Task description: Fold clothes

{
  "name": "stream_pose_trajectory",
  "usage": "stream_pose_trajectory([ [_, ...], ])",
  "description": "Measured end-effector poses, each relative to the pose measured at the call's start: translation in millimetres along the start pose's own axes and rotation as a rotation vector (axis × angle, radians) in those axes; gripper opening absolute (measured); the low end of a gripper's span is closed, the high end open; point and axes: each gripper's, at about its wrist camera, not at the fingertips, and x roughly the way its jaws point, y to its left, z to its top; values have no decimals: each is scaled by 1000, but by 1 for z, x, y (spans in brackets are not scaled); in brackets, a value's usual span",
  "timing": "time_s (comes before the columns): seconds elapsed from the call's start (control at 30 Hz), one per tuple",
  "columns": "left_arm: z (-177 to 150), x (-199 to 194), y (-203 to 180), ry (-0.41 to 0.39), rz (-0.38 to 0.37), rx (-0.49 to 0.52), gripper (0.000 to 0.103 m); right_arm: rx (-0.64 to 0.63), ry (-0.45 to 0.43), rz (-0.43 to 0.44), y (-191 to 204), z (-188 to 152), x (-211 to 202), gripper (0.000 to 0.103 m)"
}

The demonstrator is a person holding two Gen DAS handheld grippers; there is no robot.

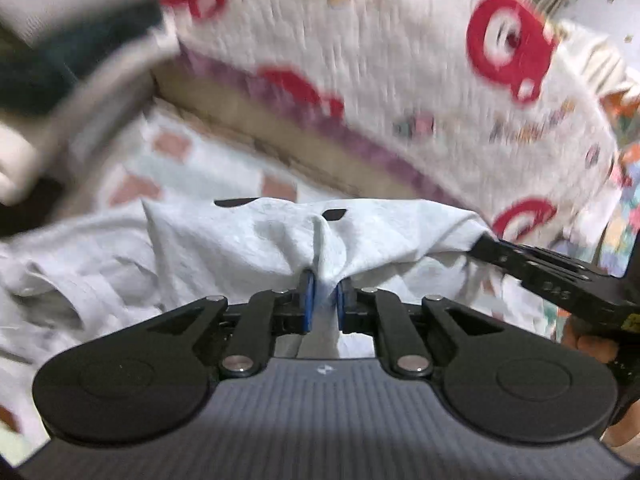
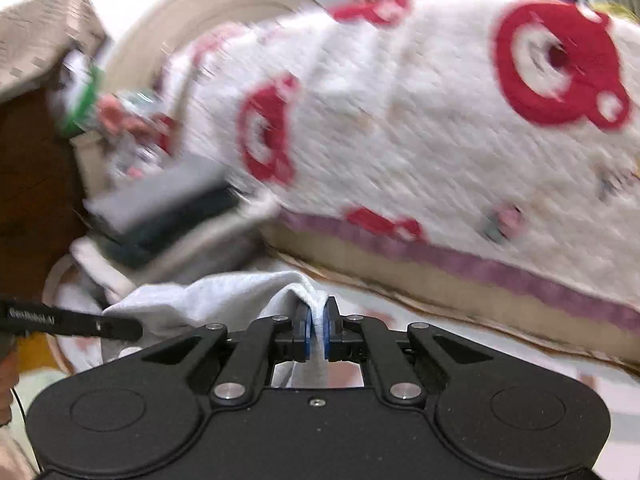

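Observation:
A pale grey garment (image 1: 224, 240) hangs bunched between both grippers. My left gripper (image 1: 325, 280) is shut on a pinched fold of it; the cloth drapes over the fingertips and spreads left. My right gripper (image 2: 317, 314) is shut on another edge of the same garment (image 2: 208, 300). In the left wrist view the right gripper (image 1: 486, 240) reaches in from the right with its tip under the cloth. In the right wrist view the left gripper (image 2: 136, 328) comes in from the left edge. Both views are motion-blurred.
A white fluffy blanket with red ring shapes and a purple hem (image 1: 400, 60) (image 2: 440, 120) lies on the bed beyond. A checked sheet (image 1: 192, 160) lies below. Dark folded clothes (image 2: 168, 208) and a brown wooden cabinet (image 2: 28, 184) stand at the left.

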Motion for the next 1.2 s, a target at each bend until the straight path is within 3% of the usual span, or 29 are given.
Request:
stream_pose_trajectory([
  [0.1, -19, 46, 7, 112, 1, -39, 9, 10, 68, -25, -9, -15, 2, 8],
  [0.13, -27, 58, 12, 142, 11, -54, 9, 13, 91, -33, -11, -19, 3, 14],
  [0.23, -51, 69, 24, 193, 26, -89, 9, 23, 160, -58, -20, -34, 5, 19],
  [0.27, -58, 74, 28, 212, 20, -97, 9, 26, 183, -66, -23, -39, 5, 32],
  [0.33, -65, 82, 33, 229, 48, -72, 9, 33, 228, -83, -28, -48, 7, 42],
  [0.5, -62, 78, 28, 213, 107, 12, 13, 49, 342, -125, -43, -73, 10, 47],
  [0.77, -31, 48, 42, 124, 150, -1, 12, -123, 267, -89, 48, -58, -20, 49],
  [0.9, -27, 41, 50, 121, 141, -7, 13, -210, 226, -70, 95, -51, -35, 53],
  [0.97, -30, 42, 49, 138, 142, 10, 15, -163, 236, 58, 115, -57, -40, 56],
  [1.0, -32, 44, 49, 152, 149, 14, 17, -128, 264, 102, 118, -66, -38, 56],
  [1.07, -35, 46, 49, 154, 173, 40, 25, -126, 291, 110, 116, -74, -30, 53],
  [1.13, -35, 48, 48, 123, 219, 60, 56, -102, 265, 89, 98, -75, -25, 56],
  [1.2, -35, 49, 50, 91, 243, 62, 71, -52, 274, 64, 76, -82, -15, 57],
])
